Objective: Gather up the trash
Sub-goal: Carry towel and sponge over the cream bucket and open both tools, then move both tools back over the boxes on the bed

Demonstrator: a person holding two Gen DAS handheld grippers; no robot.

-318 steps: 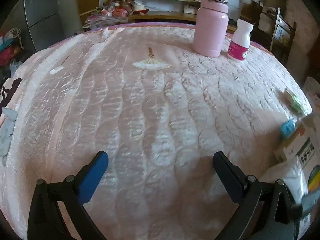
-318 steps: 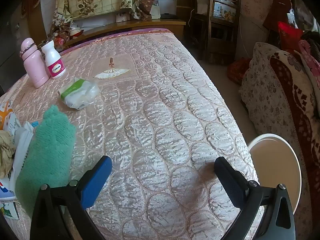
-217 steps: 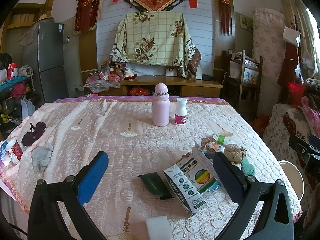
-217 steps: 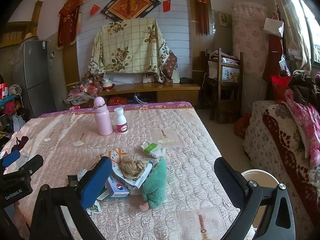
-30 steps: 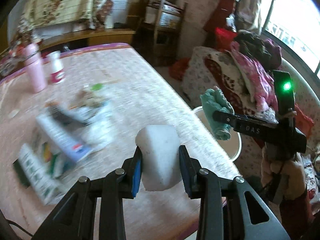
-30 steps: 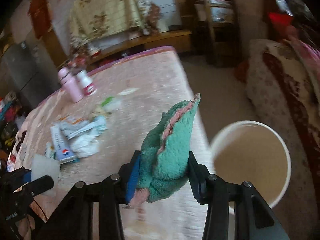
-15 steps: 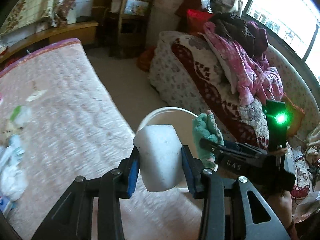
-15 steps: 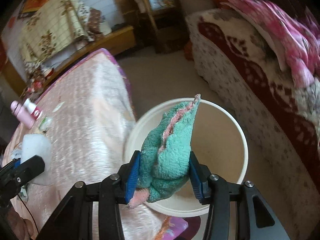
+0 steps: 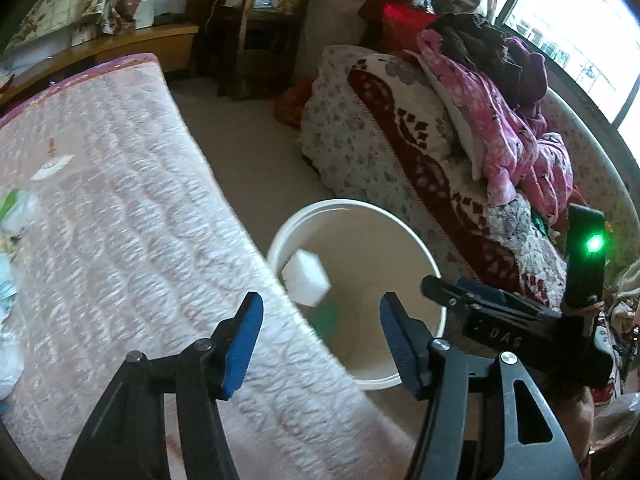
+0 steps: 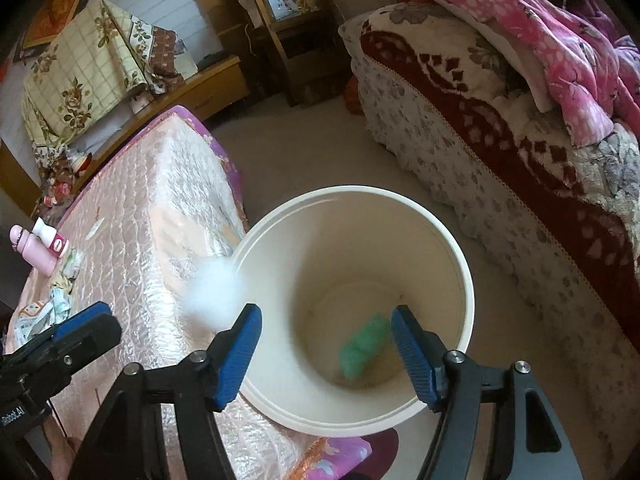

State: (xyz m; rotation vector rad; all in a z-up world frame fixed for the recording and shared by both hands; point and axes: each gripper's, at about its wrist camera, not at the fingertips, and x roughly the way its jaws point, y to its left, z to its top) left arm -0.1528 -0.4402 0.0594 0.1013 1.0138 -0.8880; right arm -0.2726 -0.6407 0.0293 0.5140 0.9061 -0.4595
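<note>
Both tongs spread and empty: left tongs (image 9: 320, 332) and right tongs (image 10: 326, 346) above the bucket (image 10: 456, 248) beside the table (image 9: 120, 208). Green cloth (image 10: 364, 344) at bucket bottom; white block (image 9: 306, 278) mid-air at the rim.

White letters "DAS" stand on the right gripper (image 9: 448, 294) body (left wrist view); "RobotAI", partly cut off, stands on the left gripper (image 10: 86, 324) body.

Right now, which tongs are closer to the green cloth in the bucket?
Right. The right tongs hang open directly above the green cloth inside the bucket; the left tongs sit open over the table's edge.
</note>
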